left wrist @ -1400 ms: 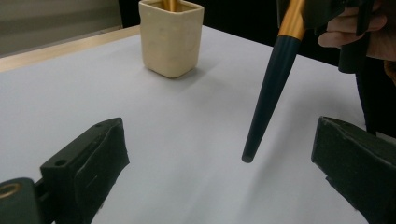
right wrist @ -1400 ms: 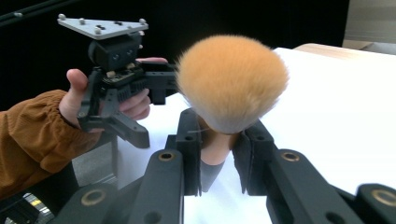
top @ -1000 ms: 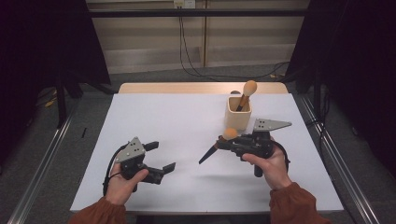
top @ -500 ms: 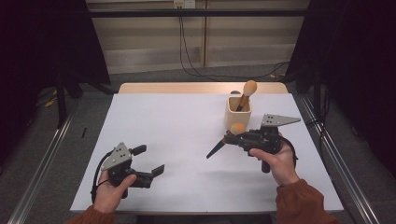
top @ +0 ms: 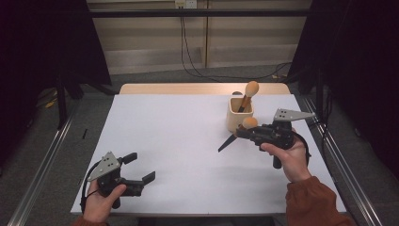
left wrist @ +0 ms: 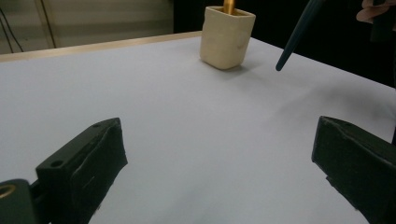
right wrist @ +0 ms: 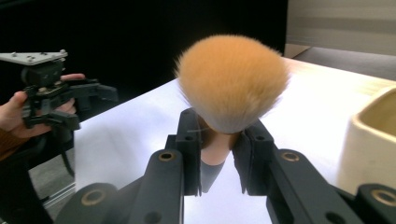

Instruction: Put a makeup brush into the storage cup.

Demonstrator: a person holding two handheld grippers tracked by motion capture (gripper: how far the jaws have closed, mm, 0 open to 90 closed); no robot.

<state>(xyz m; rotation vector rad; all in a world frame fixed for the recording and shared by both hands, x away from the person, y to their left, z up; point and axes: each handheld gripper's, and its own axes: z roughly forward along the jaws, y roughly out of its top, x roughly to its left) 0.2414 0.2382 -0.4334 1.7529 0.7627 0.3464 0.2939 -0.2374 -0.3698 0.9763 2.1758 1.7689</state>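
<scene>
Right gripper point(top: 248, 133): we have it clamped on the makeup brush point(right wrist: 232, 81) just below the bristles
Brush axis: dark handle slants down toward the table point(top: 179, 136), tuft up, just beside the cream holder point(top: 239, 120)
Nearer hand: ours on the right; holder sits beyond the tuft
Left gripper point(top: 140, 168): jaws apart, empty, well away

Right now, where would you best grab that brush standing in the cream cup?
Probably the upper handle just under the brush in the cup's fluffy head, coming from above: it leans out of the cream cup, whose walls hide the rest.
</scene>
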